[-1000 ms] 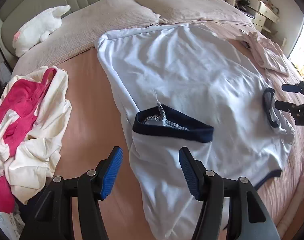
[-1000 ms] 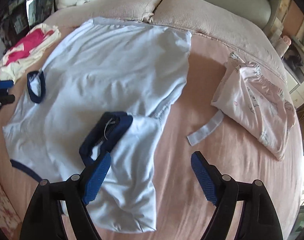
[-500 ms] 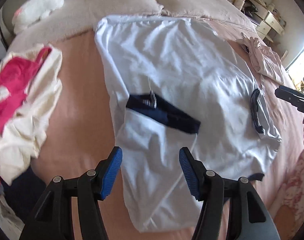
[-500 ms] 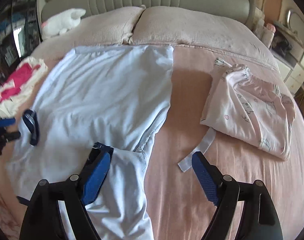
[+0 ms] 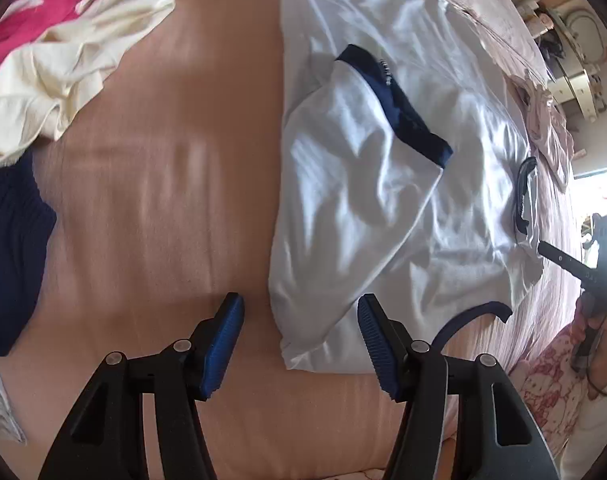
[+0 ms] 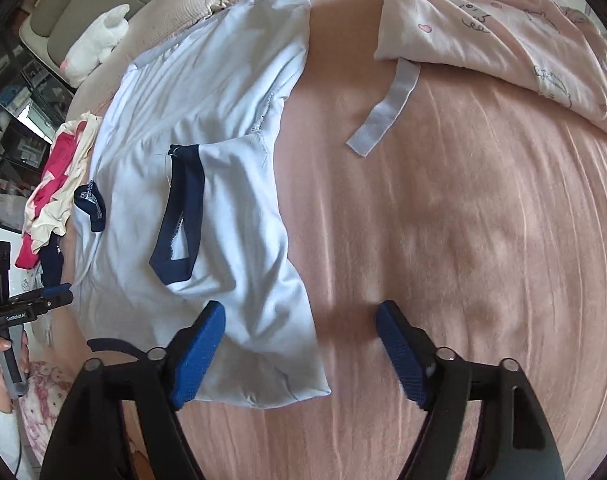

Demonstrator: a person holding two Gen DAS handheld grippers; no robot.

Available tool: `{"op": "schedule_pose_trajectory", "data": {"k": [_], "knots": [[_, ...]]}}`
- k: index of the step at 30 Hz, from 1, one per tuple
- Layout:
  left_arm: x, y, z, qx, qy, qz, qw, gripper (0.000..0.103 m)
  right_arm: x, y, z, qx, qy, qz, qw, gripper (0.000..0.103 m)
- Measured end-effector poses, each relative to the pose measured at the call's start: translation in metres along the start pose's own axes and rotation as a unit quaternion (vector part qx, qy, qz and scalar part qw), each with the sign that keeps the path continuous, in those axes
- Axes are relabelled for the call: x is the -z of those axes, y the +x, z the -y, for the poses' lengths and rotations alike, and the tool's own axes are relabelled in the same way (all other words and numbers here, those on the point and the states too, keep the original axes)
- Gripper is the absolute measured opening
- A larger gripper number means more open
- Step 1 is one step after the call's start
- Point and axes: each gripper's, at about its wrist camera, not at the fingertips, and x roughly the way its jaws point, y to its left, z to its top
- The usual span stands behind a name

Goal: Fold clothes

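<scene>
A white T-shirt [image 5: 403,184] with navy trim lies flat on the pink bed, both sleeves folded inward; it also shows in the right wrist view [image 6: 207,152]. The navy cuff [image 5: 399,100] of the left sleeve lies on the body, the other cuff [image 6: 183,216] likewise. My left gripper [image 5: 299,340] is open and empty, low over the shirt's near left shoulder corner. My right gripper [image 6: 299,352] is open and empty, its left finger over the shirt's near right shoulder corner. Each gripper also shows at the edge of the other's view.
A heap of cream and pink clothes [image 5: 63,28] and a dark navy garment [image 5: 11,248] lie left of the shirt. A folded pink pyjama [image 6: 503,28] with a loose white strip [image 6: 387,108] lies to the right. Pillows and a white plush toy [image 6: 99,44] are at the headboard.
Both grippers have dropped lower and closer to the bed, toward the shirt's near shoulder corners. Both stay open. The shirt has not moved.
</scene>
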Motion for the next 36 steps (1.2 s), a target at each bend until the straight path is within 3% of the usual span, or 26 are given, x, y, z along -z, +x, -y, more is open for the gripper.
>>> {"op": "schedule_pose_trajectory", "data": {"k": [1, 2, 4, 8, 13, 16, 18, 20, 22, 23, 24, 27, 30, 34, 36], "knots": [[0.002, -0.001, -0.001, 0.005, -0.004, 0.006, 1.0, 0.057, 0.002, 0.0, 0.003, -0.008, 0.009, -0.004, 1.0, 0.039], [0.004, -0.002, -0.001, 0.008, -0.005, 0.01, 0.9999, 0.057, 0.005, 0.0, 0.006, -0.016, 0.018, -0.008, 1.0, 0.019], [0.009, -0.005, 0.002, 0.012, -0.002, 0.013, 0.9998, 0.057, 0.009, 0.002, 0.001, -0.039, 0.012, -0.019, 0.999, 0.007], [0.016, -0.012, 0.008, -0.004, 0.008, 0.014, 0.9999, 0.057, 0.015, 0.01, -0.02, -0.014, -0.041, -0.039, 0.998, 0.004], [0.021, -0.028, 0.027, -0.026, 0.054, 0.042, 0.9973, 0.057, 0.016, 0.014, -0.014, 0.012, -0.047, -0.099, 0.994, 0.004], [0.018, -0.031, 0.051, -0.034, 0.107, 0.068, 0.9913, 0.057, 0.02, 0.015, -0.014, 0.007, -0.057, -0.156, 0.986, 0.009], [0.012, -0.026, 0.067, -0.044, 0.139, 0.073, 0.9866, 0.057, 0.017, 0.0, -0.028, 0.023, -0.081, -0.112, 0.99, 0.01], [0.001, -0.013, 0.078, -0.076, 0.157, 0.06, 0.9828, 0.057, 0.012, -0.014, -0.051, 0.059, -0.123, -0.032, 0.99, 0.015], [-0.013, 0.0, 0.07, -0.132, 0.158, 0.029, 0.9781, 0.057, 0.01, -0.011, -0.07, 0.088, -0.155, 0.019, 0.984, 0.05], [-0.014, 0.0, 0.067, -0.137, 0.151, 0.027, 0.9785, 0.057, 0.01, 0.0, -0.073, 0.109, -0.158, 0.011, 0.981, 0.076], [-0.013, -0.006, 0.062, -0.125, 0.14, 0.035, 0.9816, 0.057, 0.011, 0.012, -0.075, 0.132, -0.159, -0.002, 0.978, 0.077], [-0.01, -0.026, 0.036, -0.095, 0.085, 0.051, 0.9905, 0.061, 0.013, 0.03, -0.061, 0.097, -0.128, -0.039, 0.986, 0.077], [-0.011, -0.027, 0.009, -0.13, 0.055, 0.036, 0.9893, 0.062, 0.008, 0.022, -0.051, 0.059, -0.089, -0.031, 0.994, 0.077], [-0.01, -0.013, -0.019, -0.076, 0.001, -0.011, 0.997, 0.062, 0.008, 0.022, -0.045, 0.032, -0.063, -0.034, 0.997, 0.078], [-0.009, -0.01, -0.022, -0.066, -0.004, -0.013, 0.9977, 0.064, 0.006, 0.018, -0.038, 0.033, -0.068, -0.038, 0.996, 0.08]]}}
